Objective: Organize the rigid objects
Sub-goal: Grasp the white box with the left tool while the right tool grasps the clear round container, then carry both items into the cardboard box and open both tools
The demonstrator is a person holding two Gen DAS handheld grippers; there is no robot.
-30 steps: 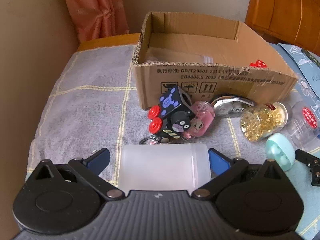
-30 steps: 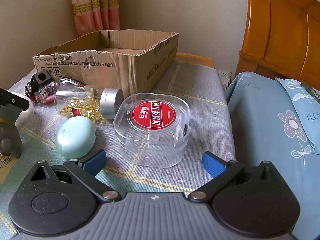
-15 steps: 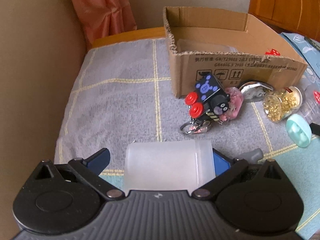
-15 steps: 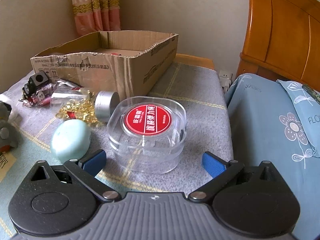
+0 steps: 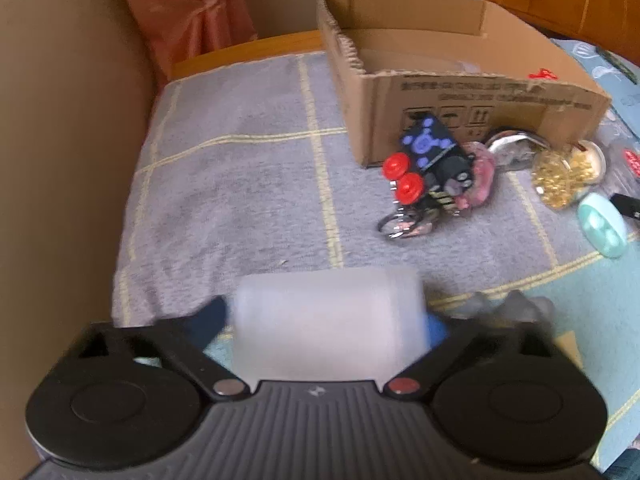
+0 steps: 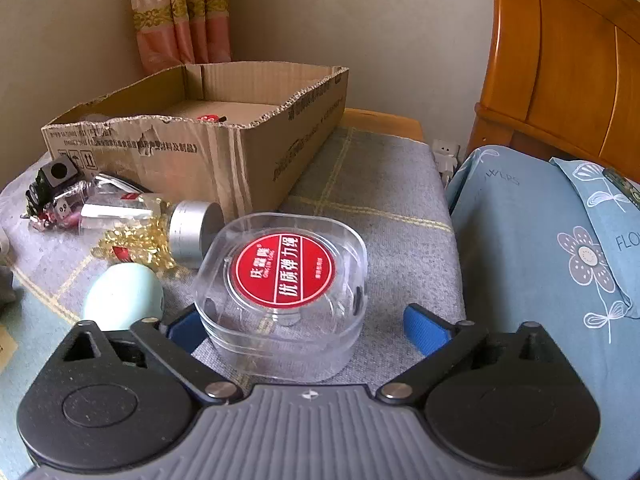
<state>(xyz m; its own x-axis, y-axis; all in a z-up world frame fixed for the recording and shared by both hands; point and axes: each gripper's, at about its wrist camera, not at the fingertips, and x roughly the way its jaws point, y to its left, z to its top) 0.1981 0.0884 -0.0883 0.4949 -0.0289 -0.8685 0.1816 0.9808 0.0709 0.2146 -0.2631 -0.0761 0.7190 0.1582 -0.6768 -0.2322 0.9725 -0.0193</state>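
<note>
While my left gripper (image 5: 328, 320), fingers clamped on the frosted tub (image 5: 328, 320), has swung up and left of the cardboard box (image 5: 460, 92), my right gripper's (image 6: 304, 324) wide-open fingers now straddle the clear case (image 6: 282, 292), near grasping.

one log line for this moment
left gripper: shut on frosted white container | right gripper: open around clear red-label case | cardboard box: behind

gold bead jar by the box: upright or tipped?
Tipped. The bead jar lies on its side on the grey cloth, silver cap pointing sideways toward the clear round case, beads pooled along its lower side.
</note>
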